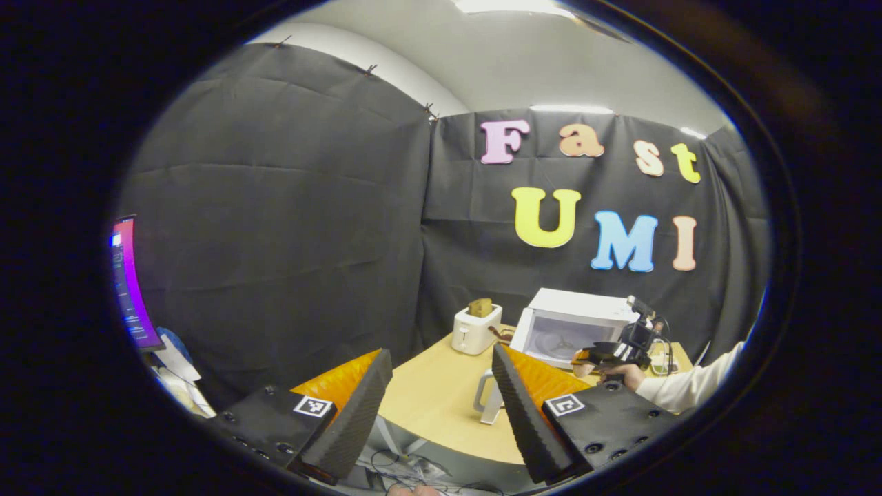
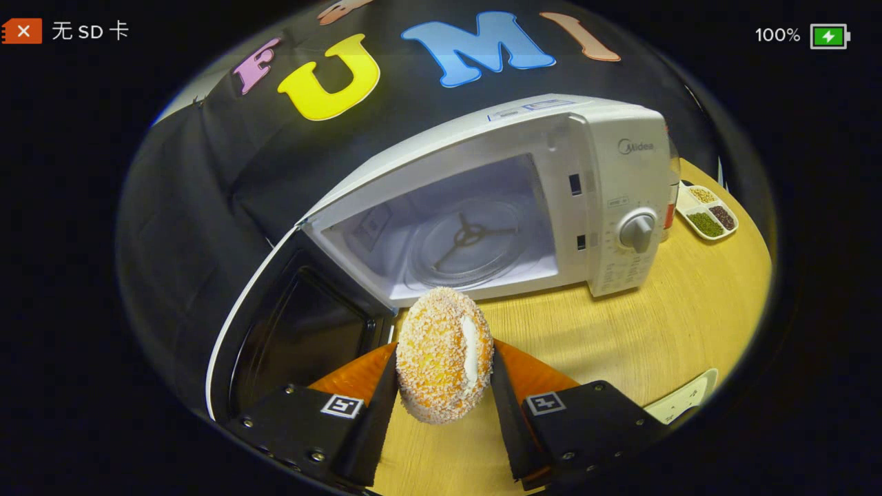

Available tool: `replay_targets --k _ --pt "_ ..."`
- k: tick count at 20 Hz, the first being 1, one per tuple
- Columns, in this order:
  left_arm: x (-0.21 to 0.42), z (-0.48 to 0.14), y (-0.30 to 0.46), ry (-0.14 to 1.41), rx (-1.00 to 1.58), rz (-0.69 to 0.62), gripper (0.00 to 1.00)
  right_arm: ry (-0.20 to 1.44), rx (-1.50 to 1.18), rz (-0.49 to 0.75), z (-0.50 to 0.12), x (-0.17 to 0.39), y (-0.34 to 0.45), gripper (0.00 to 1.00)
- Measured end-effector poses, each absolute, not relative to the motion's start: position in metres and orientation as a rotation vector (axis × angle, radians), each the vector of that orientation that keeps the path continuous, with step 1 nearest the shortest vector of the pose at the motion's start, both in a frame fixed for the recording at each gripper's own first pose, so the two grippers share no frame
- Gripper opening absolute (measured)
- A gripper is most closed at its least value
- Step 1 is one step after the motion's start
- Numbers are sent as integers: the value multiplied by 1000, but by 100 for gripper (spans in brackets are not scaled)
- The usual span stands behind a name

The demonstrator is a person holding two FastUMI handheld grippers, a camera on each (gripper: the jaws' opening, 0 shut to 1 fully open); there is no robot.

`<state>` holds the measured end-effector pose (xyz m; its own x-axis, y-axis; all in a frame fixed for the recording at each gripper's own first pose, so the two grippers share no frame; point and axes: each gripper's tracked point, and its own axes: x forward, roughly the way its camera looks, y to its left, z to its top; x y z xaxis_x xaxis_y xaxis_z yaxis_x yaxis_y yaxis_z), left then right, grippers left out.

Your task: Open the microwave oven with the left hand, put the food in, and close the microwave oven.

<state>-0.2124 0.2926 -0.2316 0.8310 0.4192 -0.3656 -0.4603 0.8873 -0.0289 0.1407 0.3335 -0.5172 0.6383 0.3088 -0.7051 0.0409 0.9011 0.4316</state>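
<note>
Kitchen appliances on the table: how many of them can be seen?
2. The white microwave oven stands at the back of the table with its door swung open. The white toaster stands to its left in the left gripper view. Others may be hidden.

Left gripper point(image 1: 441, 406) fingers spread wide apart; right gripper point(image 2: 444, 386) fingers clamped together around a load

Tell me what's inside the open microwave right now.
Inside the microwave sits a bare glass turntable over its roller ring. The pastry is outside, gripped by the right gripper, hiding the cavity's front edge.
</note>
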Motion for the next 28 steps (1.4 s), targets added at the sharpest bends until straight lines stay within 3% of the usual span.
replay_targets --k 8,13,16,22,28 --pt "-199 -250 284 469 -119 564 94 791 560 50 -573 230 361 71" --pt "-198 -263 277 543 -95 580 96 651 516 6 -577 274 353 70" --pt "-192 -270 280 570 -92 591 94 626 491 0 -590 287 351 75" --pt "-190 -285 286 617 -81 593 94 572 514 -31 -600 306 350 72" --pt "-193 -294 285 654 -73 576 94 506 536 -49 -599 321 348 76"
